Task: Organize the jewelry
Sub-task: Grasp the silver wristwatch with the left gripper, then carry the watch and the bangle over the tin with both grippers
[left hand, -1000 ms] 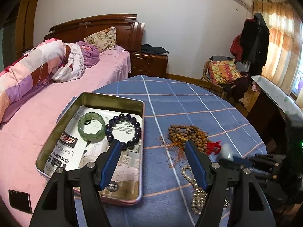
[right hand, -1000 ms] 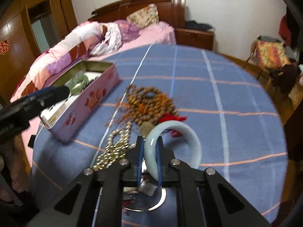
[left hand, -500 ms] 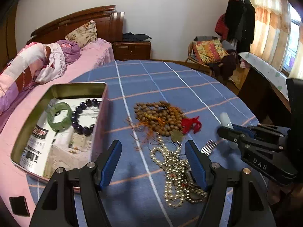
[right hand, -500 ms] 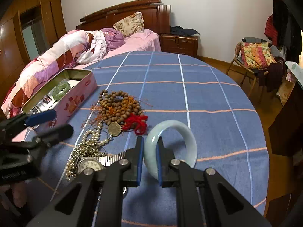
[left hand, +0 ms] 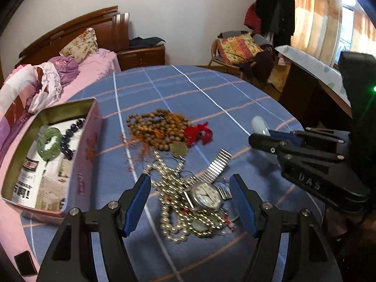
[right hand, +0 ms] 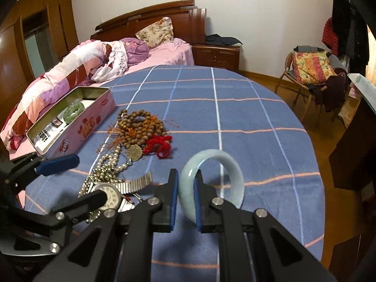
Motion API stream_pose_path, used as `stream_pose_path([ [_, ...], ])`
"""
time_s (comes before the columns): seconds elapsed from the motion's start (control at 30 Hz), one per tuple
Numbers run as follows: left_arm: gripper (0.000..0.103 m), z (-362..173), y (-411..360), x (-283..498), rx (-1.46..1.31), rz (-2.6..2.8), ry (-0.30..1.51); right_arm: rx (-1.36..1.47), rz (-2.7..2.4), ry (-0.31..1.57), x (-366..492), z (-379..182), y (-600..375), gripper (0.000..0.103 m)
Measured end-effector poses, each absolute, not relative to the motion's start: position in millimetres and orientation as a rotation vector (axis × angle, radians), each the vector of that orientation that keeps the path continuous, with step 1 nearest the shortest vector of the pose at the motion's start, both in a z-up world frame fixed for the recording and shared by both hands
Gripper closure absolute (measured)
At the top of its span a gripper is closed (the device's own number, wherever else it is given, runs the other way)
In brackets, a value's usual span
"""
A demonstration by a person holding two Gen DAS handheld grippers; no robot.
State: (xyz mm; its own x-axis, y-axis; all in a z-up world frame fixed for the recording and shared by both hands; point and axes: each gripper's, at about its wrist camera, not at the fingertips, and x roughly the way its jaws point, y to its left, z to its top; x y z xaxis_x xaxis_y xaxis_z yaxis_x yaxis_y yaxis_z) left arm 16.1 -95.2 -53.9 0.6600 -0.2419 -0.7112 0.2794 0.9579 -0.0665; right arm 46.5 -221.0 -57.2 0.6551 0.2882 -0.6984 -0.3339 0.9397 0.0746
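Note:
My right gripper (right hand: 185,183) is shut on a pale jade bangle (right hand: 231,171) and holds it upright over the blue checked tablecloth. My left gripper (left hand: 190,199) is open and empty, hovering over a wristwatch (left hand: 206,196) and a pearl necklace (left hand: 174,221). A heap of brown wooden beads (left hand: 155,129) with a red tassel (left hand: 197,132) lies behind them. The pink tin (left hand: 87,145) at the left holds a green bracelet (left hand: 49,143) and a dark bead bracelet (left hand: 70,131). In the right wrist view the tin (right hand: 89,127), beads (right hand: 141,127) and watch (right hand: 110,195) also show.
The round table (right hand: 258,117) ends at the right, with a dark desk (right hand: 352,155) beyond it. A pink bed (right hand: 94,70) stands close behind the tin. A chair with a cushion (right hand: 312,68) stands at the back right.
My left gripper has swung right, away from the tin, and now hovers over the watch and pearls. My right gripper has kept its grip on the bangle and pulled back a little.

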Motion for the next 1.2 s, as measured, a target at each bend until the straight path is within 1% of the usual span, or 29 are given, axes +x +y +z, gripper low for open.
stream_pose_path([
  [0.13, 0.034, -60.6, -106.4, 15.0, 0.077, -0.315, 0.818, -0.051, 0.355, 0.775, 42.9, -57.3, -225.5, 0.088],
  [0.2, 0.036, -63.8, -112.7, 15.1, 0.1, -0.317, 0.824, -0.046, 0.36, 0.771, 42.4, -56.0, -226.2, 0.088],
  [0.23, 0.04, -65.7, -114.1, 15.7, 0.111, -0.316, 0.827, -0.043, 0.361, 0.769, 42.6, -55.4, -226.6, 0.088],
  [0.27, 0.049, -67.9, -116.2, 16.1, 0.122, -0.319, 0.831, -0.042, 0.361, 0.768, 42.8, -55.1, -226.9, 0.088],
  [0.3, 0.054, -70.2, -117.7, 16.9, 0.132, -0.32, 0.841, -0.041, 0.361, 0.767, 42.7, -55.0, -227.1, 0.088],
  [0.33, 0.066, -70.8, -117.9, 17.5, 0.134, -0.32, 0.846, -0.039, 0.361, 0.766, 42.7, -55.1, -228.3, 0.088],
  [0.37, 0.069, -70.6, -117.4, 17.2, 0.129, -0.332, 0.847, -0.035, 0.359, 0.764, 43.1, -54.9, -229.2, 0.088],
  [0.4, 0.07, -70.1, -117.2, 16.1, 0.128, -0.34, 0.846, -0.034, 0.359, 0.763, 42.9, -54.7, -230.3, 0.088],
  [0.57, 0.085, -59.8, -111.8, 12.7, 0.087, -0.371, 0.82, -0.032, 0.36, 0.758, 43.1, -53.4, -230.1, 0.088],
  [0.67, 0.088, -54.2, -111.5, 10.7, 0.081, -0.383, 0.808, -0.034, 0.363, 0.754, 42.4, -52.4, -228.6, 0.088],
  [1.2, 0.089, -7.7, -83.0, 6.7, 0.02, -0.369, 0.669, -0.041, 0.374, 0.715, 40.4, -37.8, -223.4, 0.088],
])
